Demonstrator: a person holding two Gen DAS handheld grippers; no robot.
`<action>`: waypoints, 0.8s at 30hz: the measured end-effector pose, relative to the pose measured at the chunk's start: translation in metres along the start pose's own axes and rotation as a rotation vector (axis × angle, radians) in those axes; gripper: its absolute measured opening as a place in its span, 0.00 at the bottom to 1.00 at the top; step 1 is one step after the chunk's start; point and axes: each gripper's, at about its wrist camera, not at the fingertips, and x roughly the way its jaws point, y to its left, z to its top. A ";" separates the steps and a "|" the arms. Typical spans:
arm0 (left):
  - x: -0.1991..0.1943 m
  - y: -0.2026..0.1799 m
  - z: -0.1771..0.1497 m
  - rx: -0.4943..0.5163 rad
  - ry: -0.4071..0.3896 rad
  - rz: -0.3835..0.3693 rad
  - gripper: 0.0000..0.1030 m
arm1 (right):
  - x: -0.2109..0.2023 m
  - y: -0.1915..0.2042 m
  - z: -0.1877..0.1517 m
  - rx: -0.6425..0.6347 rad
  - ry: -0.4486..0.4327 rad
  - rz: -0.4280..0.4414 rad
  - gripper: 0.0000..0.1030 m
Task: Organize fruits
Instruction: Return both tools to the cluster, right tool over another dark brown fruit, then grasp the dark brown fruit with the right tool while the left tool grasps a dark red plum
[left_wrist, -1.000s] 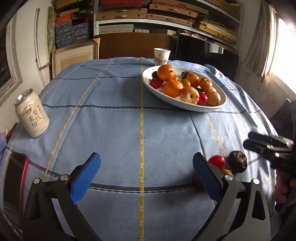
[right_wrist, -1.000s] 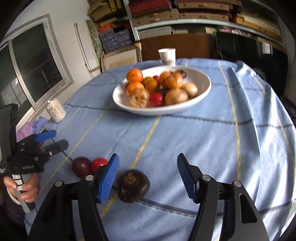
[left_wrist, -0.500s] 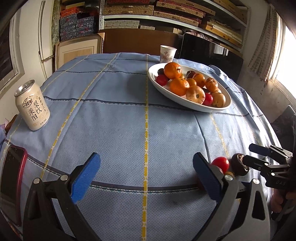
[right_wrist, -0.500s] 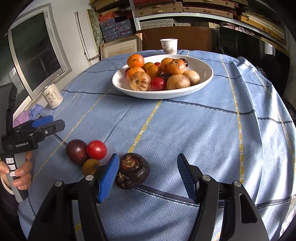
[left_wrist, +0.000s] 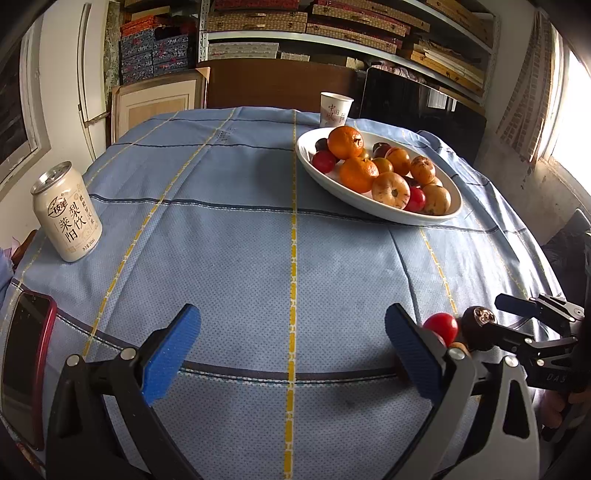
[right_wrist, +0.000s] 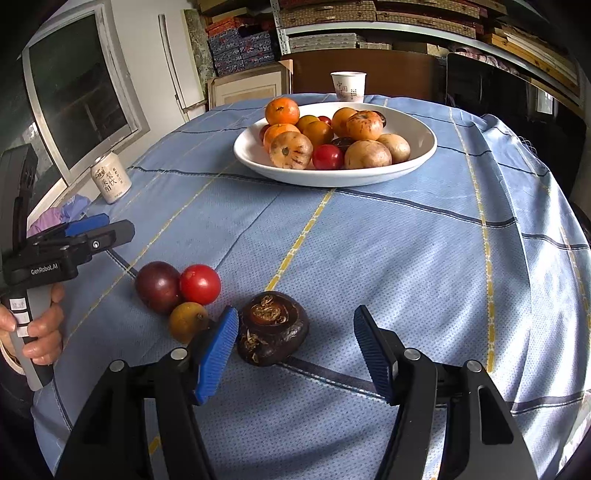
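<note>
The bench (right_wrist: 406, 240), under a blue cloth, carries a white bowl (right_wrist: 417, 155) of fruits at 12 o'clock in the right wrist view. Four fruits lie loose near the front edge. The dark fruit (right_wrist: 272, 328) sits at 6 o'clock; a plum (right_wrist: 158, 286), a tomato (right_wrist: 200, 284) and a small yellow fruit (right_wrist: 187, 320) cluster at 8 o'clock.

The step in hand, I judge, is the pick of the dark fruit. The right claw (right_wrist: 295, 350) stands about half open around it; the left pad is just beside it, the right pad is apart, so nothing is held. Next it must come lower, center on the fruit and close, then carry it to the bowl.

The left claw (left_wrist: 291, 350) is wide open, empty.
</note>
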 end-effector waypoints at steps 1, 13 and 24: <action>0.000 0.000 0.000 0.003 -0.001 0.001 0.95 | 0.000 0.001 0.000 -0.004 0.003 0.000 0.64; -0.004 -0.005 -0.002 0.025 -0.014 0.010 0.95 | 0.008 0.013 -0.004 -0.068 0.031 0.009 0.43; -0.014 -0.026 -0.007 0.129 -0.043 -0.088 0.95 | 0.005 -0.015 -0.002 0.089 0.012 0.000 0.43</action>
